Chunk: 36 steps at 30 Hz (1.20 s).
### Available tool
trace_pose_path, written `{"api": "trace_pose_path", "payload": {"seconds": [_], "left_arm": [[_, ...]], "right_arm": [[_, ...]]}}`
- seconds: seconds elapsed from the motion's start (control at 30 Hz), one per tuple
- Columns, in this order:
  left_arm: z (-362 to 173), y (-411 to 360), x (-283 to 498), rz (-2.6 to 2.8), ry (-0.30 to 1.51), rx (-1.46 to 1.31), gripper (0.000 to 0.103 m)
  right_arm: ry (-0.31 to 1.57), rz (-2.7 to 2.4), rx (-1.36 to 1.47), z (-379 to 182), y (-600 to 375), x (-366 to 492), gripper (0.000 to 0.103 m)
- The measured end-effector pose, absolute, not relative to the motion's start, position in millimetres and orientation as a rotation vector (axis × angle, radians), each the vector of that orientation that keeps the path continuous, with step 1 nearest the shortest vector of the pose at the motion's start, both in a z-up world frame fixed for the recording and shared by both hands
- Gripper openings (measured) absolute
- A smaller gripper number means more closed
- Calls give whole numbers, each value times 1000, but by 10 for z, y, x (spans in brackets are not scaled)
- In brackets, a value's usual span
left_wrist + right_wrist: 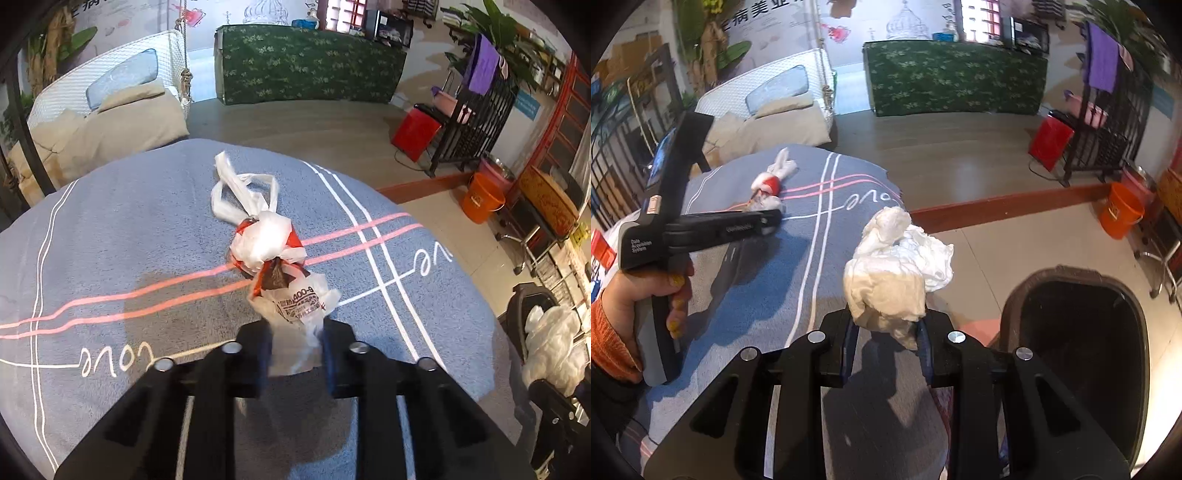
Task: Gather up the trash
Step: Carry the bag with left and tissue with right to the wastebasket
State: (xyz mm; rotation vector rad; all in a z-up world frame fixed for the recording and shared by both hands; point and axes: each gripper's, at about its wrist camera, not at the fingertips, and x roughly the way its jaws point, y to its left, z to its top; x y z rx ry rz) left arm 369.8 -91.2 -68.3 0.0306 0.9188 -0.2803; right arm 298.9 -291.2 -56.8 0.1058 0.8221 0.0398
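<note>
Left wrist: close, steeply down along its fingers (295, 354) at the blanket (110, 240).
Right wrist: same tilt, bin (1078, 350) at 4 o'clock.
Shared: blanket, green counter (310, 66) at 12.

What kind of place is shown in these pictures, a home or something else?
Probably a lived-in home or a room staged as one. A bed with a grey-blue blanket fills the foreground, a white hanging wicker seat with cushions hangs behind it, and an orange bucket stands on the tiled floor.

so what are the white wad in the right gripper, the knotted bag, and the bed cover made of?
White wad: looks like tissue paper, matte with soft crumpled creases. Knotted bag: thin plastic film, translucent white with print, twisted handles, slight sheen. Bed cover: probably terry or fleece, a fuzzy nap with woven stripes.
</note>
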Motion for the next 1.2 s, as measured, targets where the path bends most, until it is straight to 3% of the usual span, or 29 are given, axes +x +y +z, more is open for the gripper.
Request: {"api": "trace_pose_path", "payload": {"seconds": [0.4, 1.2], "left_arm": [[-395, -854, 3036, -372, 789, 61, 15], [-157, -1013, 2078, -477, 731, 0, 15]], "right_arm": [[764, 18, 146, -456, -2972, 2587, 28], [714, -15, 163, -450, -2961, 1566, 28]]}}
